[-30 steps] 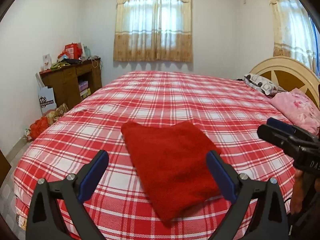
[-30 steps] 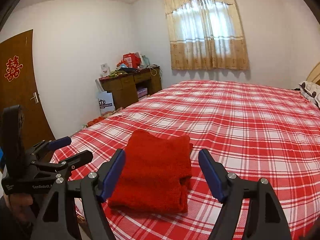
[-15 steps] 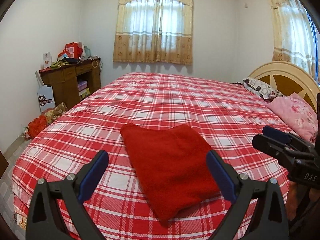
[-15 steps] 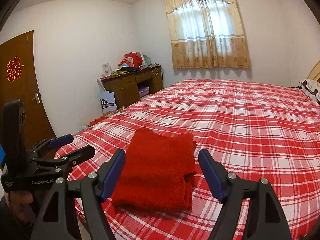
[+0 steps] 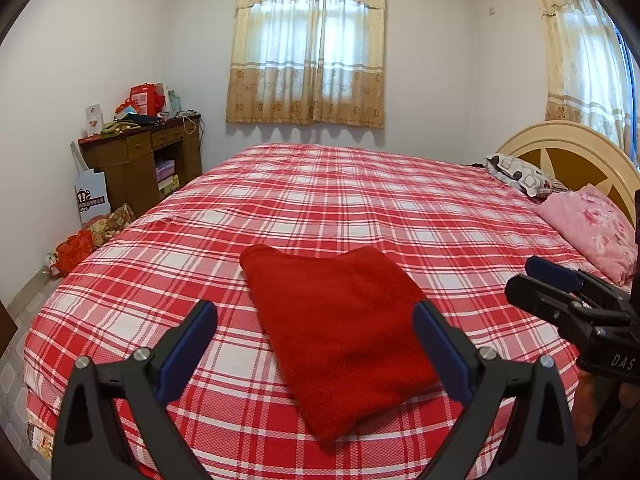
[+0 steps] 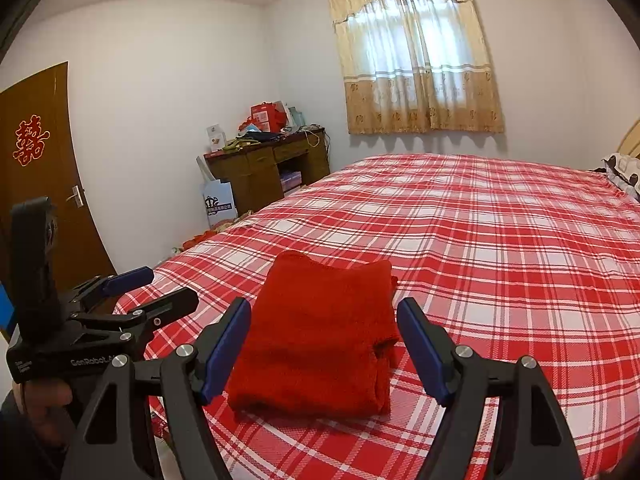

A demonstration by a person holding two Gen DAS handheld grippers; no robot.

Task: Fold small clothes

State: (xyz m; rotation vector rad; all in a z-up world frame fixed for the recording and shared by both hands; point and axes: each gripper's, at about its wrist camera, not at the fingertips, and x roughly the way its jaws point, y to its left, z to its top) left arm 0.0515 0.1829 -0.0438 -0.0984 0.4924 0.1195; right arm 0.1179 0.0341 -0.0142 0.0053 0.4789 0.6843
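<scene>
Bedroom, white walls, curtained window behind a bed (image 5: 360, 200) covered in red-and-white plaid. Folded red garment (image 5: 340, 332) lies flat near the bed's near edge, nothing touching it.

Left wrist view only: headboard (image 5: 568, 160), patterned pillow (image 5: 520, 172), pink pillow (image 5: 592, 228), second curtain on the right wall. Right wrist view only: brown door (image 6: 44, 168) with a red paper cut-out, plus the stacked layer edges on the garment's right side. Wooden desk (image 5: 140, 160) with clutter shows in both.

Left gripper (image 5: 316, 344): jaws wide apart, empty, held above the bed and angled down, garment framed between the blue pads (image 5: 188, 344) but clear of them. Right gripper (image 6: 324, 344): same pose, spread wide, nothing clamped, garment in front and below. Each gripper appears at the edge of the other's view; a hand (image 6: 44, 396) is partly visible under the left one.
</scene>
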